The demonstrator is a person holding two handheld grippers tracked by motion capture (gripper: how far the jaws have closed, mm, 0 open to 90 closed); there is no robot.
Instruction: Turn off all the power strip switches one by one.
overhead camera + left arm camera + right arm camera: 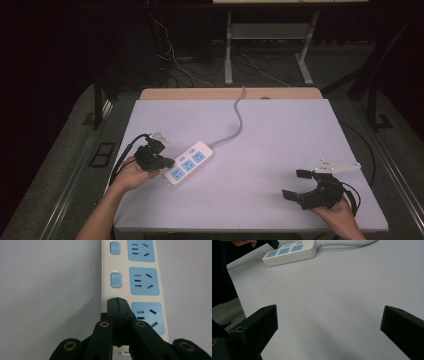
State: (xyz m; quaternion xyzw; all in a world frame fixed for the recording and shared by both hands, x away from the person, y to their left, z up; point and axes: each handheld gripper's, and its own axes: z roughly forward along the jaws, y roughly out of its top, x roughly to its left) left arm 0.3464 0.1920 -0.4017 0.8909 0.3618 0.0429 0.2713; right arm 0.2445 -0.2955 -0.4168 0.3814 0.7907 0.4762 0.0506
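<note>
One white power strip [189,162] with three blue sockets and blue rocker switches lies on the pale counter [260,150], left of centre, its grey cord [239,117] running to the far edge. Left gripper [167,162]: jaws clenched together, tips resting on the strip's near end, over the switch column beside the nearest socket [147,317]. Right gripper [296,185]: jaws released, wide apart, over bare counter at the near right, well apart from the strip.
</note>
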